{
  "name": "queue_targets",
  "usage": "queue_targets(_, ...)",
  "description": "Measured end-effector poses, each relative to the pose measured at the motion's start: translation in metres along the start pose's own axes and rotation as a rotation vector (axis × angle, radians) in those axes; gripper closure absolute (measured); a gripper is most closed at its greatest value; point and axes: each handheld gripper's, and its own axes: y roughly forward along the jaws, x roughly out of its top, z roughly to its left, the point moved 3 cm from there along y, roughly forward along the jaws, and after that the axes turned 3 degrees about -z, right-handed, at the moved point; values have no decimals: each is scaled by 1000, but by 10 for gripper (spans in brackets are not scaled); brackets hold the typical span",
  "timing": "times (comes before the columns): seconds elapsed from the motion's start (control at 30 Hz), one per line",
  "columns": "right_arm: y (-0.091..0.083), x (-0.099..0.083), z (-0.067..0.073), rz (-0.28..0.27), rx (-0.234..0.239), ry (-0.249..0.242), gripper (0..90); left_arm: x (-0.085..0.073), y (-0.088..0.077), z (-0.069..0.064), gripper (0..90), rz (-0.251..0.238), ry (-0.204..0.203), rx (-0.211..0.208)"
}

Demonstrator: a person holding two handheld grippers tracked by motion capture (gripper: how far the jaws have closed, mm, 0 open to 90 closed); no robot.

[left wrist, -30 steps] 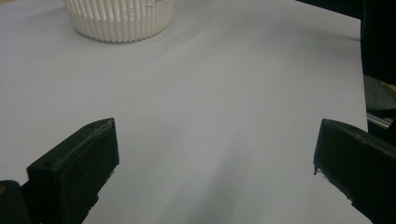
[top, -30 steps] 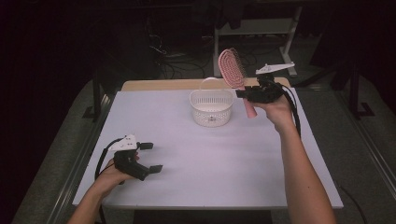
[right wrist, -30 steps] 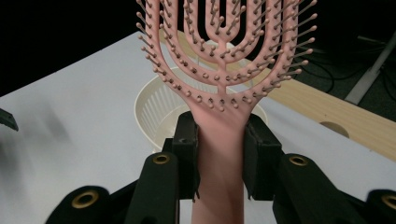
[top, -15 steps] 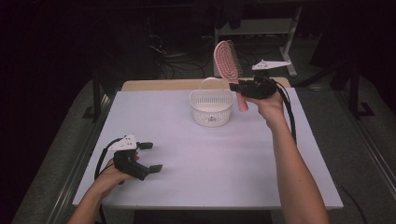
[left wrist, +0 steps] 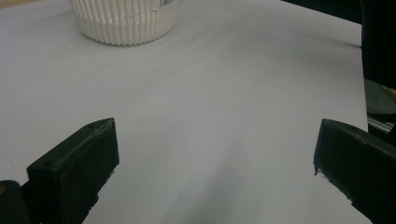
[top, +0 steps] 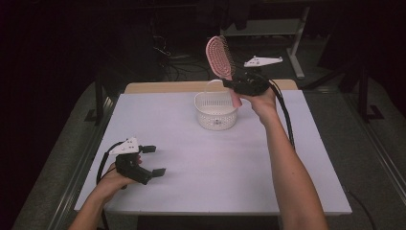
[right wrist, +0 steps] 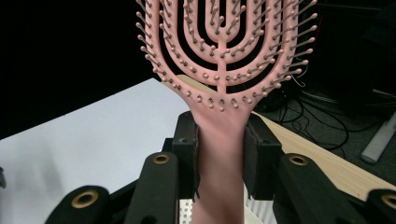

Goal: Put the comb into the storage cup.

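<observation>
Starting at the left: the left gripper (top: pixel 152 160) sits low over the near left part of the white table (top: pixel 191 158), held in the person's left hand (top: pixel 117 175). Its jaws are spread wide with nothing between them, and in the left gripper view you just see bare tabletop between the two black fingers (left wrist: pixel 74 170). Its cable loops off behind the hand toward the table's near edge.

Ahead of that gripper and off to its right is the white slotted basket (top: pixel 216 110), standing upright on the table toward the far side. From the left gripper's camera the basket (left wrist: pixel 125 21) is well ahead, up in the far left corner.

On the right, the right gripper (top: pixel 235 86) is held up in the air just beside the basket's far right rim. It's pinching the pink hairbrush (top: pixel 221 60) by the handle. The right gripper view shows it nicely: both pads pressed on either side of the handle of the hairbrush (right wrist: pixel 222 70), bristled head sticking up above the jaws, bristles facing the camera. The handle's lower end hangs below the jaws, right at the basket rim; can't tell whether it touches.
</observation>
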Motion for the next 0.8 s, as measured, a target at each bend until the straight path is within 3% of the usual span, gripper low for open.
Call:
queue_targets(0.53,32,-15,-7,13,27,-13,685,0,-1,1,2,-2,-3,0)
queue_targets(0.8,42,-24,-8,52,41,-45,684,0,-1,1,2,-4,-2,0)
